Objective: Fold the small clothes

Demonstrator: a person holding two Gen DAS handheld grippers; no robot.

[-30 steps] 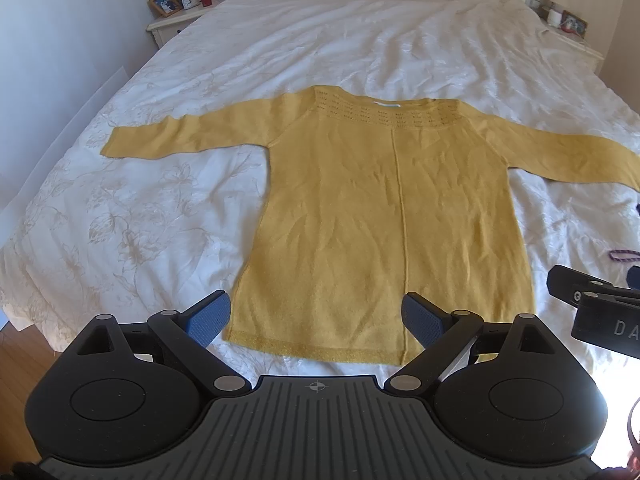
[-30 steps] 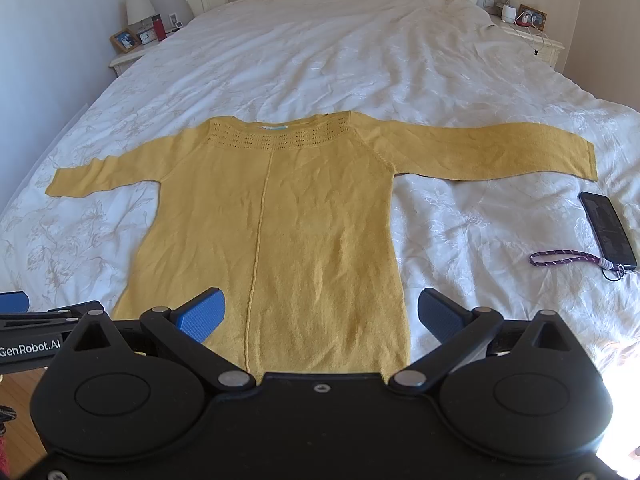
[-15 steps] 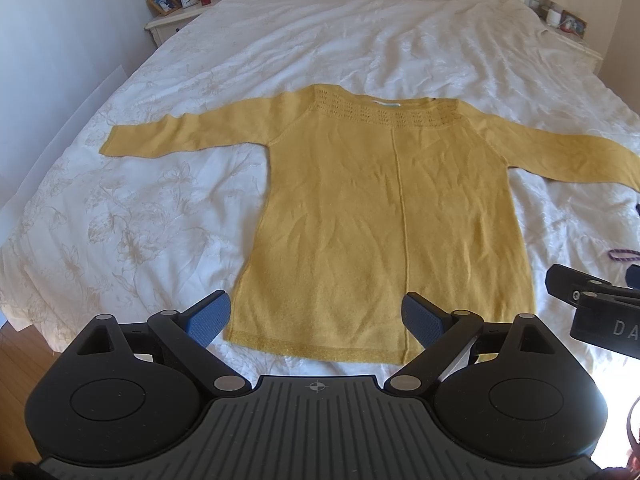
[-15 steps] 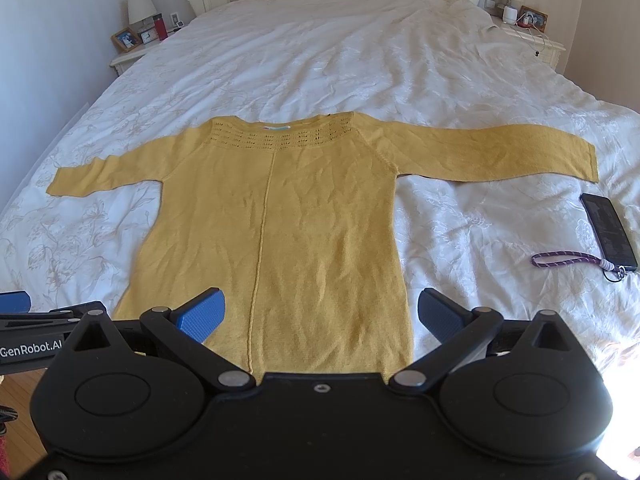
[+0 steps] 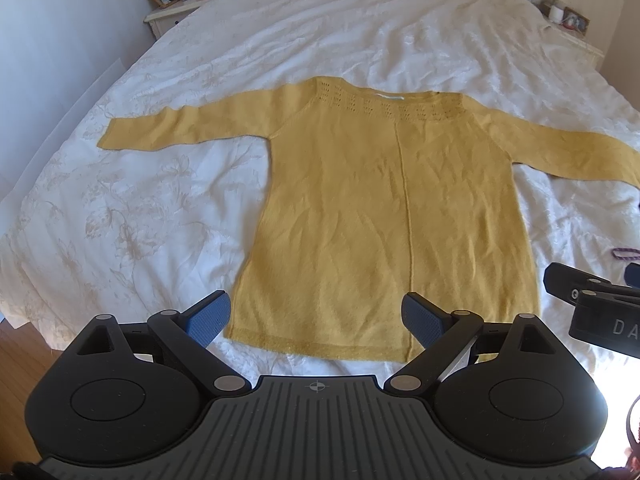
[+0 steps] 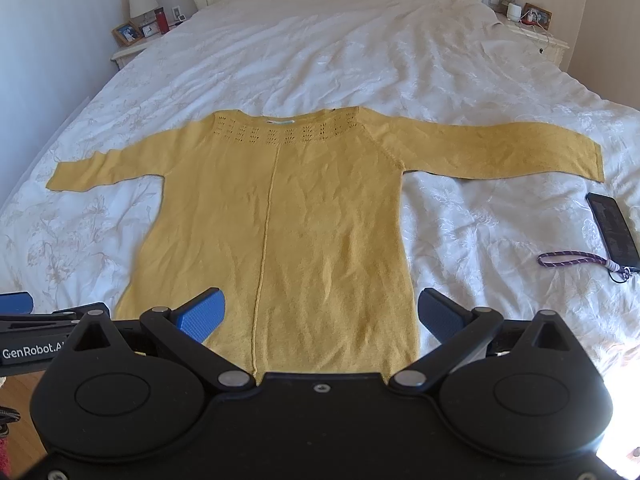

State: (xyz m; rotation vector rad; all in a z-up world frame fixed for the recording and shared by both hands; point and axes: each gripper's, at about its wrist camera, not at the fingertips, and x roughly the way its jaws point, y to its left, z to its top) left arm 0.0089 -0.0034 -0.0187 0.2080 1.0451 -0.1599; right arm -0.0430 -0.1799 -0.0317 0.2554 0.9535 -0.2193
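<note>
A yellow sweater (image 6: 276, 216) is lying flat on the white bed (image 6: 320, 52), sleeves spread left and right (front seam running near to far). The left tool (image 5: 316, 316) and right tool (image 6: 320, 312) are hovering wide apart over its near hem, gripping nothing. A phone (image 6: 612, 228) is lying far right.

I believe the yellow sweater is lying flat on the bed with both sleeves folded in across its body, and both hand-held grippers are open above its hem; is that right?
Not quite: the sleeves are not folded in. In the right wrist view the sweater lies flat on the bed with both sleeves stretched straight out to the sides. The rest holds: the left hand-held gripper and the right hand-held gripper are open above its hem.
</note>
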